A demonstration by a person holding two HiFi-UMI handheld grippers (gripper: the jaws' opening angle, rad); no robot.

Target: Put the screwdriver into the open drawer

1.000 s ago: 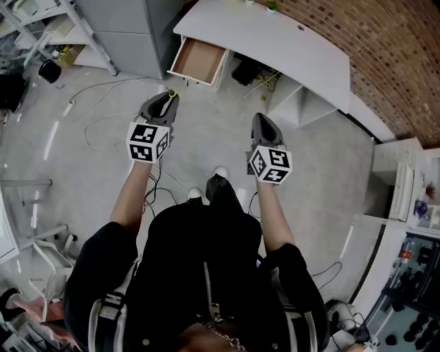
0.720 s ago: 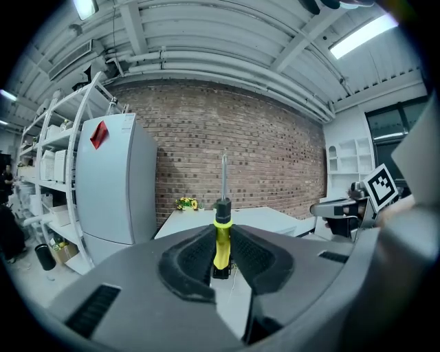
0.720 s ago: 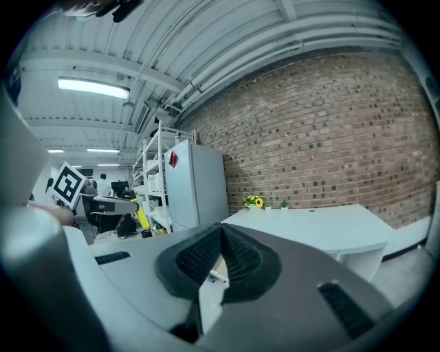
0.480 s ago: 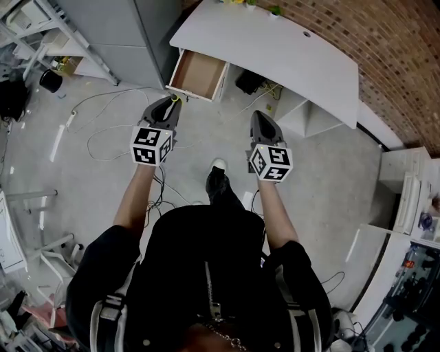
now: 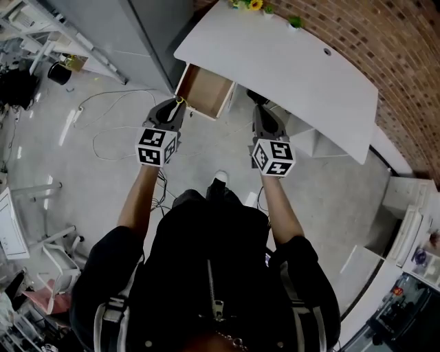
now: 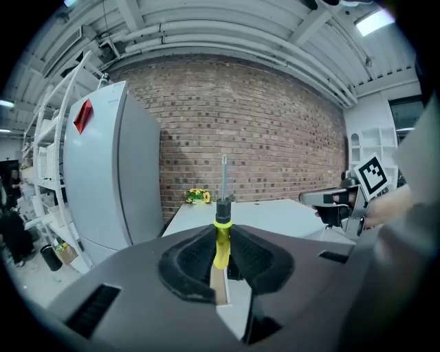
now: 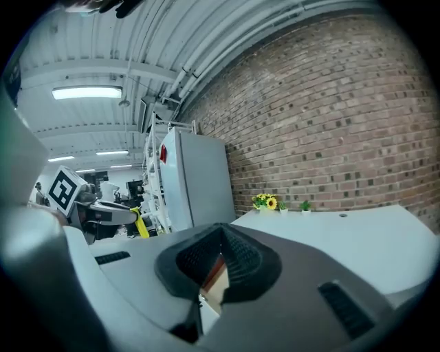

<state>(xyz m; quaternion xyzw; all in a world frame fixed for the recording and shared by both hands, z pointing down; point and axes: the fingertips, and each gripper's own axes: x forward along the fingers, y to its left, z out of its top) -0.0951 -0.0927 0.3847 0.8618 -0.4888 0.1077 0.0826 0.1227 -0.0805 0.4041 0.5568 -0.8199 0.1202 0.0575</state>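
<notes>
My left gripper (image 6: 220,256) is shut on a yellow-handled screwdriver (image 6: 221,234) whose steel shaft points straight up. In the head view the left gripper (image 5: 173,104) hangs just short of the open wooden drawer (image 5: 205,90) under the white desk (image 5: 289,65), with the screwdriver's yellow tip (image 5: 180,100) at the drawer's near left corner. My right gripper (image 5: 263,118) is shut and empty, right of the drawer below the desk's front edge. In the right gripper view its jaws (image 7: 214,269) meet with nothing between them, and the screwdriver (image 7: 141,224) shows at the left.
A grey refrigerator (image 6: 106,172) stands left of the desk, with metal shelving (image 5: 41,27) beyond it. Cables (image 5: 103,130) trail over the concrete floor. Yellow flowers (image 5: 256,5) sit on the desk's far end. A brick wall (image 5: 385,48) runs behind the desk.
Both grippers have moved forward toward the desk. The drawer is now right in front of the left gripper, and the right gripper has reached the desk's edge.
</notes>
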